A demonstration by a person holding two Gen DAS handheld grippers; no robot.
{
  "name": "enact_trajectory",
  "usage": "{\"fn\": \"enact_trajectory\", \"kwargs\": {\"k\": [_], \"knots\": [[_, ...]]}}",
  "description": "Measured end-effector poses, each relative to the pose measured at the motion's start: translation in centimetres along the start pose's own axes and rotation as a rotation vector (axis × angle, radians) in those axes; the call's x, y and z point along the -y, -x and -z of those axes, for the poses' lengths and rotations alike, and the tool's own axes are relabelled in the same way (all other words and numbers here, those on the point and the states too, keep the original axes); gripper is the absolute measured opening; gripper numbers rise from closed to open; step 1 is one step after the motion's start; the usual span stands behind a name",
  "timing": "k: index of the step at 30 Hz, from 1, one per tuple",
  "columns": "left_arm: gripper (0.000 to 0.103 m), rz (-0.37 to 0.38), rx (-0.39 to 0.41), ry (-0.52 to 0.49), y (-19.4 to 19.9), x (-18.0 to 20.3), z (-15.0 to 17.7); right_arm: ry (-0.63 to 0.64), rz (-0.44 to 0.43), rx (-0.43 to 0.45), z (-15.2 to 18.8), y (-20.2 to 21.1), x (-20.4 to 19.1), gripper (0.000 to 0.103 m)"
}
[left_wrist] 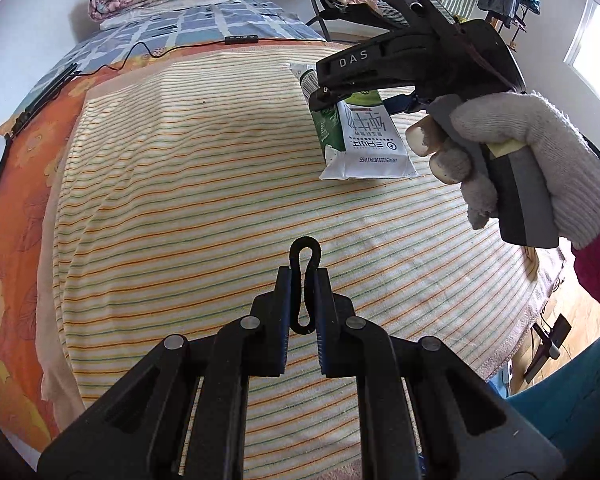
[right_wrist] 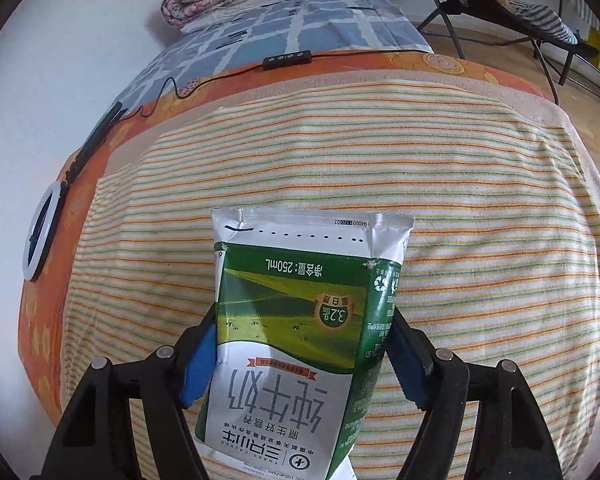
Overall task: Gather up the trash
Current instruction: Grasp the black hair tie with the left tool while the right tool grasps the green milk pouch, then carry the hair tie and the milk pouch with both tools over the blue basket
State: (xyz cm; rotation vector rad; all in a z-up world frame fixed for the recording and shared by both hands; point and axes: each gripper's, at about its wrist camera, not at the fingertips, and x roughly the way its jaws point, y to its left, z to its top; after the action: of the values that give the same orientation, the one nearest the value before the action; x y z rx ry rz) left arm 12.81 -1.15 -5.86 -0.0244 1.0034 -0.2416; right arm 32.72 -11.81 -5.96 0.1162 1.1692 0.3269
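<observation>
Lighting — we record soft, even daylight in both views. Its source is a window (left_wrist: 588, 40), blown out to white at the upper right of the left wrist view, well right of the striped towel (left_wrist: 220, 200). Shadows on that towel are faint and diffuse. Glare — we note a mild sheen on the milk carton (right_wrist: 300, 320). Focus — we find it sharp at centre, with print legible. Distortion — strong fisheye bowing around the towel, and dark vignette at every corner.
</observation>
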Motion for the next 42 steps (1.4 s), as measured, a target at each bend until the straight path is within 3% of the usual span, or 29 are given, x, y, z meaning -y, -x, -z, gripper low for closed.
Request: {"fn": "enact_trajectory", "kwargs": {"k": [13, 21, 32, 42], "knots": [[0.009, -0.014, 0.052, -0.016, 4.4, 2.7, 2.2, 0.088, -0.024, 0.107, 5.6, 8.0, -0.4, 0.077], [0.009, -0.009, 0.076, -0.024, 7.0, 5.1, 4.6, 0.093, -0.052, 0.124, 10.5, 11.8, 0.2, 0.077], [0.009, -0.002, 0.049, -0.018, 8.2, 6.9, 9.3, 0.137, -0.042, 0.145, 17.6, 15.9, 1.1, 0.077], [0.009, -0.009, 0.023, -0.015, 8.4, 8.1, 12.8, 0.219, -0.042, 0.17, 24.2, 18.5, -0.8, 0.077]]}}
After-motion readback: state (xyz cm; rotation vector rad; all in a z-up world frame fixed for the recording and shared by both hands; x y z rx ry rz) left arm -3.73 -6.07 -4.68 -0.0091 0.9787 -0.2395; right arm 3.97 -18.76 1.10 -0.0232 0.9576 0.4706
